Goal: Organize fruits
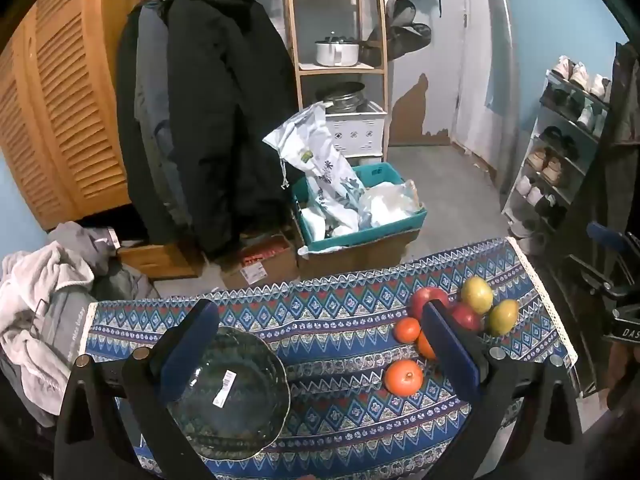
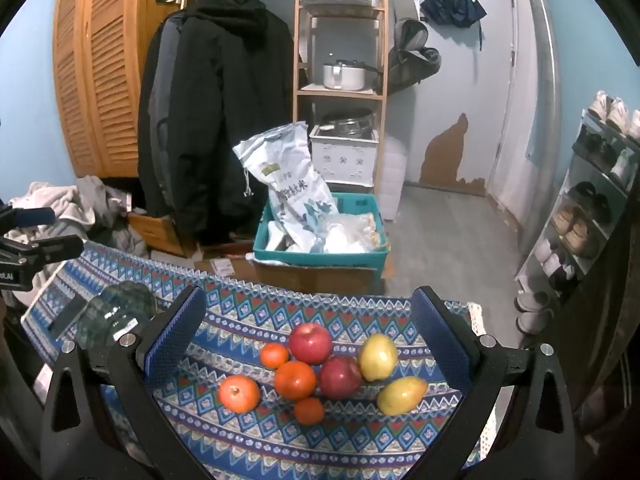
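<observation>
Your left gripper [image 1: 318,334] hangs wide and empty over the patterned tabletop [image 1: 340,420], with the clear glass bowl [image 1: 232,396] under its left finger near the left edge and nothing touching the pads. Your right gripper [image 2: 308,332] is also wide and empty above the fruit toward the right edge: two red apples [image 2: 310,343], four oranges [image 2: 239,393] and two yellow mangoes [image 2: 377,356], bunched so they touch. Beyond the far edge stand a teal crate [image 2: 320,256] with a rice bag [image 2: 288,184], a hanging black coat [image 2: 216,120], a wooden shelf [image 2: 340,92] and a shoe rack [image 2: 592,208].
</observation>
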`<state>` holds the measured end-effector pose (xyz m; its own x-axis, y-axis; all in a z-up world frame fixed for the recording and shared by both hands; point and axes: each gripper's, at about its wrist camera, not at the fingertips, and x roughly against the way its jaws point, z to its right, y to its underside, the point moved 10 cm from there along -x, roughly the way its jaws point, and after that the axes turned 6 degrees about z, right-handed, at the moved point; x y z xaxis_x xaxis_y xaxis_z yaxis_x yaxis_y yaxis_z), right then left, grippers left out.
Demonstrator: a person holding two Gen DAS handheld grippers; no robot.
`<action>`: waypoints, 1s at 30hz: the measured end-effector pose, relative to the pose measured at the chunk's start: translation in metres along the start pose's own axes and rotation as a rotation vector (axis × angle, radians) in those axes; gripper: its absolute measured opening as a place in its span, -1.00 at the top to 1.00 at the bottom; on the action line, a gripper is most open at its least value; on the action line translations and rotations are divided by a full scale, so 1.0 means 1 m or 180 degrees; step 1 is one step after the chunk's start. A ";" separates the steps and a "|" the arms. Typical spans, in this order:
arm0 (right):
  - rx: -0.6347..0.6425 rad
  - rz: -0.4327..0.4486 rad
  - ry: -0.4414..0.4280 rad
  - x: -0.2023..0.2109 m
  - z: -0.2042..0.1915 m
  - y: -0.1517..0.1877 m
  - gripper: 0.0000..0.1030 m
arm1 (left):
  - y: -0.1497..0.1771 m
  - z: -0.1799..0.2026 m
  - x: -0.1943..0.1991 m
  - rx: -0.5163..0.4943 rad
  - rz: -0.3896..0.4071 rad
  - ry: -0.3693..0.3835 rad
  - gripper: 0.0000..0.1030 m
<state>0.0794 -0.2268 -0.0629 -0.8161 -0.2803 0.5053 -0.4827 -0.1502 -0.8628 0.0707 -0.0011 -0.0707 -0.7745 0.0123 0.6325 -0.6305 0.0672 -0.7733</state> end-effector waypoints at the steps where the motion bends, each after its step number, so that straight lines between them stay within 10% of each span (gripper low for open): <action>1: 0.0000 -0.0012 0.0002 0.000 0.000 0.001 -0.95 | -0.001 0.001 0.000 -0.0015 0.0009 -0.0004 -0.98; 30: 0.0011 -0.0047 -0.0003 -0.003 -0.003 0.004 -0.95 | 0.001 -0.003 -0.002 -0.0039 0.0020 -0.0018 -0.98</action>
<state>0.0789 -0.2234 -0.0678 -0.8085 -0.2789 0.5181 -0.4936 -0.1577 -0.8552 0.0716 0.0020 -0.0720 -0.7788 0.0072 0.6273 -0.6249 0.0793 -0.7767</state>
